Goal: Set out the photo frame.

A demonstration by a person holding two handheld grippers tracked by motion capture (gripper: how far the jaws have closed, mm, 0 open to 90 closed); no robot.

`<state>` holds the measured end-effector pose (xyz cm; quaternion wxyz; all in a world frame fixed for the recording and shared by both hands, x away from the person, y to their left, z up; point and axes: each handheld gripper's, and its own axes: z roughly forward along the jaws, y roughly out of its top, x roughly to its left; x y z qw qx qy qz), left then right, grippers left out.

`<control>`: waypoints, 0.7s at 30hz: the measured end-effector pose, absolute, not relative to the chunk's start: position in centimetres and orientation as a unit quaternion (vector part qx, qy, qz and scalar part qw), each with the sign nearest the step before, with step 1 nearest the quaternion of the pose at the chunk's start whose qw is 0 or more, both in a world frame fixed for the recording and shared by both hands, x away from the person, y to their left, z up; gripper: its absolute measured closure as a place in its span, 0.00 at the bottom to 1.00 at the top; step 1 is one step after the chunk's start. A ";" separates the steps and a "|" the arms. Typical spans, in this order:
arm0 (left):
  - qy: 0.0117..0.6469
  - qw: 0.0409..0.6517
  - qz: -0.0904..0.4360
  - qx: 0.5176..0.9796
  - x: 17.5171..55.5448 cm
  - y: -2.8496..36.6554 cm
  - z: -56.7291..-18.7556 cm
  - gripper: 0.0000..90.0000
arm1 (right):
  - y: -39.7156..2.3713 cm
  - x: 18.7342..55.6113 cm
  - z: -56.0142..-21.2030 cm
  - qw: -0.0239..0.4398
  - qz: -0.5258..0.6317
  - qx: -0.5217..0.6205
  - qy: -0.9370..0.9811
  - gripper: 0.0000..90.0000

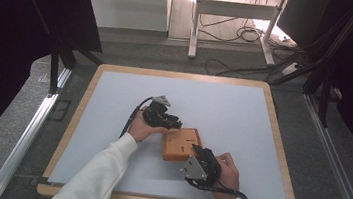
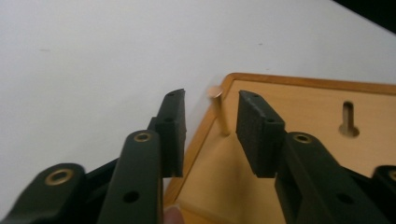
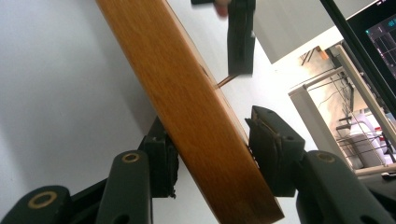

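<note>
Though without readable lettering, wooden board between right hand-held gripper pads.

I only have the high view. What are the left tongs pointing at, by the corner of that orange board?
Observer: In the left gripper view, a thin wooden peg stands in a corner of the wooden board. It is between the left tongs, which are open and not touching it.
Operator: Do the right tongs have the board?
Observer: Yes. The right gripper view shows the right tongs shut on its edge, one pad on each face.
Operator: Is anything else on the board?
Observer: A keyhole-shaped slot is cut into it.
</note>
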<state>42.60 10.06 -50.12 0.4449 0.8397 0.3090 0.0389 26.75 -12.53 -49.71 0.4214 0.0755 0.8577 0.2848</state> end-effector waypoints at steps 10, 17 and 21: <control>0.336 0.444 0.061 0.829 38.8 15.3 -50.2 0.52 | -12.6 26.9 -49.5 0.416 0.283 0.077 0.861 0.60; 0.347 0.439 0.052 0.827 36.7 17.4 -51.4 0.47 | -12.7 27.2 -49.0 0.404 0.282 0.079 0.866 0.60; 0.351 0.434 0.048 0.828 35.8 18.1 -52.2 0.47 | -12.7 27.5 -48.6 0.399 0.280 0.071 0.870 0.62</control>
